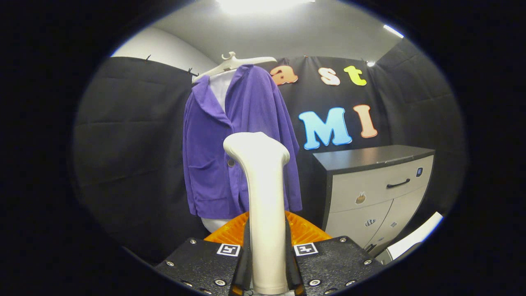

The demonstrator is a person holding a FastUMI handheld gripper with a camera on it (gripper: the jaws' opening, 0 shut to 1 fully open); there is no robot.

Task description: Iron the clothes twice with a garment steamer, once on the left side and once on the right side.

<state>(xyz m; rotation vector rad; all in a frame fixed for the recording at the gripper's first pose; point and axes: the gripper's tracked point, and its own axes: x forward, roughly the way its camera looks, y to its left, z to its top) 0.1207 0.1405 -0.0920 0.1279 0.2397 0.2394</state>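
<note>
While I hold the steamer [263, 197] upright, my gripper [267, 271] clamped on its handle, its head stands between me and the jacket [213, 164]; a cabinet [370, 185] sits right of the jacket; purple, it hangs open on a white hanger [232, 63], beyond the fingers; black cloth walls behind.

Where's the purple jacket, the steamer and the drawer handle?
purple jacket [207, 164]: gripper view, its front panel.
steamer [267, 197]: gripper view, its white neck, clamped between the gripper [268, 263] fingers.
drawer handle [397, 183]: gripper view, middle of the black bar.

Drawer cabinet [370, 193] beside black wall
</note>
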